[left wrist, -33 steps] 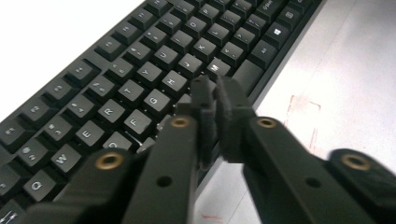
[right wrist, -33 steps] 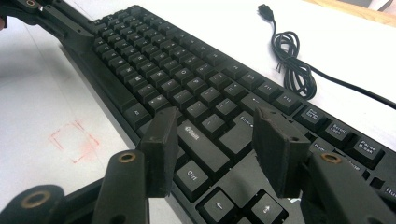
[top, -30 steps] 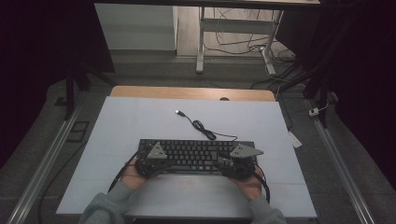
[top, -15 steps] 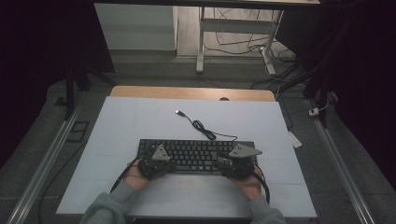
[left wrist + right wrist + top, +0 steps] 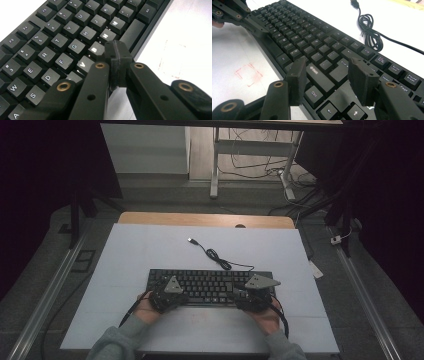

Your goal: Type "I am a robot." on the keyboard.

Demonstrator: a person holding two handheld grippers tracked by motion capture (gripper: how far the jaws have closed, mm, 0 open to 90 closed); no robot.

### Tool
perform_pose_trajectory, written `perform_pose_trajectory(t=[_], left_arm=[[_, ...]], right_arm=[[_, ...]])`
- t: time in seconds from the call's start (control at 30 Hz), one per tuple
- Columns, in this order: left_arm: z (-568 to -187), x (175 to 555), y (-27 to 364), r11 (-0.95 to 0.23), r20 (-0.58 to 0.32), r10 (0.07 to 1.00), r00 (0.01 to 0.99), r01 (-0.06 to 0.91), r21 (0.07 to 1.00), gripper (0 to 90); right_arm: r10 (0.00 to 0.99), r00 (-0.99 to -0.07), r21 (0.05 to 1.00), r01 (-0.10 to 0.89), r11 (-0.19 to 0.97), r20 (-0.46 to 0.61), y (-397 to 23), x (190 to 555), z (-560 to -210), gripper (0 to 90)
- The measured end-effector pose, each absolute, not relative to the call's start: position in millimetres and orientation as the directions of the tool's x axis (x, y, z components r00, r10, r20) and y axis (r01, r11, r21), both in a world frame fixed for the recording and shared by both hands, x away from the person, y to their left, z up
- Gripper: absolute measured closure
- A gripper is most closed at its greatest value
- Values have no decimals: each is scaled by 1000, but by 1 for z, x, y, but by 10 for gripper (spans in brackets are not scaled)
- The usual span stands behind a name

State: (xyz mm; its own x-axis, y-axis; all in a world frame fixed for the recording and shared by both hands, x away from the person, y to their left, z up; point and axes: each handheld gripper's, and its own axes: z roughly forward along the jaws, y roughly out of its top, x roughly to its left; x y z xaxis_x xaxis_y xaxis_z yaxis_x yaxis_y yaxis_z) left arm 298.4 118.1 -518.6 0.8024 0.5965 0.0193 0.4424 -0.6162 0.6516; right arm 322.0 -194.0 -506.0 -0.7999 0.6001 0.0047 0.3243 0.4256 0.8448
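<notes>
Keyboard (image 5: 210, 286) lay flat, cable (image 5: 216, 256) unplugged behind; left gripper (image 5: 117, 53) closed over keys, right gripper (image 5: 325, 75) open, typing apparently underway.

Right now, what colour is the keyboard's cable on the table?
Black. The cable shows best in the right gripper view, coiled on the white table beyond the keyboard.

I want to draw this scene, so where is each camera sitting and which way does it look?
High view: sits above the person's side, looks forward and down on the white table and keyboard; forearms, hands and both grippers enter from below.
Left gripper view: rides the left hand-held gripper, looks along its shut jaws at the letter keys.
Right gripper view: rides the right hand-held gripper, looks along its open jaws over the keyboard's Ctrl and Shift end, toward the coiled cable.
Shared: the right gripper view and high view both show the left hand-held gripper and the cable.
</notes>
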Motion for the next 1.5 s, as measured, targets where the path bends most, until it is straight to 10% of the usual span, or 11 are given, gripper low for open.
perform_pose_trajectory(t=[0.4, 0.8, 1.5], left_arm=[[-496, 294, 142, -475, -29, 663, 748, 450, 756, 879], [-489, 297, 162, -361, -82, 745, 662, 505, 784, 510], [-488, 301, 178, -333, -69, 788, 611, 518, 788, 440]], right_arm=[[603, -798, 846, 324, 424, 3, -195, 324, -506, 493], [600, -800, 845, 319, 429, -2, -195, 325, -506, 490], [604, -797, 844, 313, 436, -16, -195, 325, -506, 485]])
